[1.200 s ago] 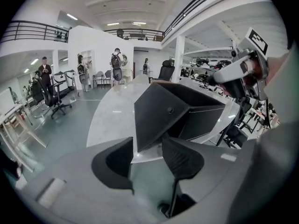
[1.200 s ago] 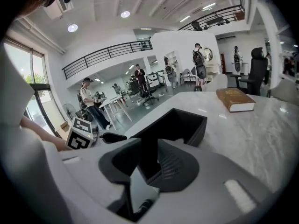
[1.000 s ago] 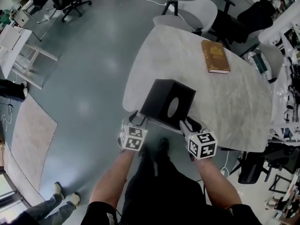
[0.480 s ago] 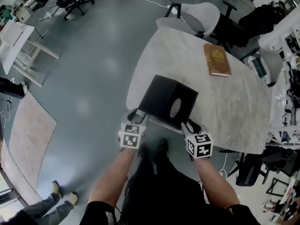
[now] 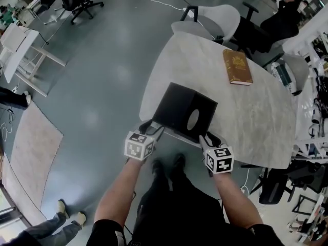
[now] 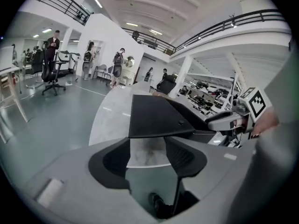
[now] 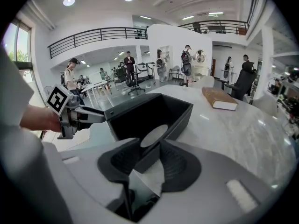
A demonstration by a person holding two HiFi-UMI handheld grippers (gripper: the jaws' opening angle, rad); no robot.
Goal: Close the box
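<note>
Black box [image 5: 184, 111], seen at the near edge of the marble table [image 5: 256, 106], is judged light, stiff and slick, best taken at its lid [image 6: 156, 118] edge; left gripper [image 6: 147, 154] is being opened on nothing, right gripper [image 7: 149, 161] looks clenched on the box wall.

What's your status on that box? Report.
Left tool opening, nothing between its pads. Right tool astride the holed flap, grip unclear. Box open at table edge. Book well clear.

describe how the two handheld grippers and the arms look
Both the left gripper and right gripper are grey with black ribbed pads and a white cube of black square markers. Left jaws are opening, nothing between them. Black short sleeves, forearms bare.
</note>
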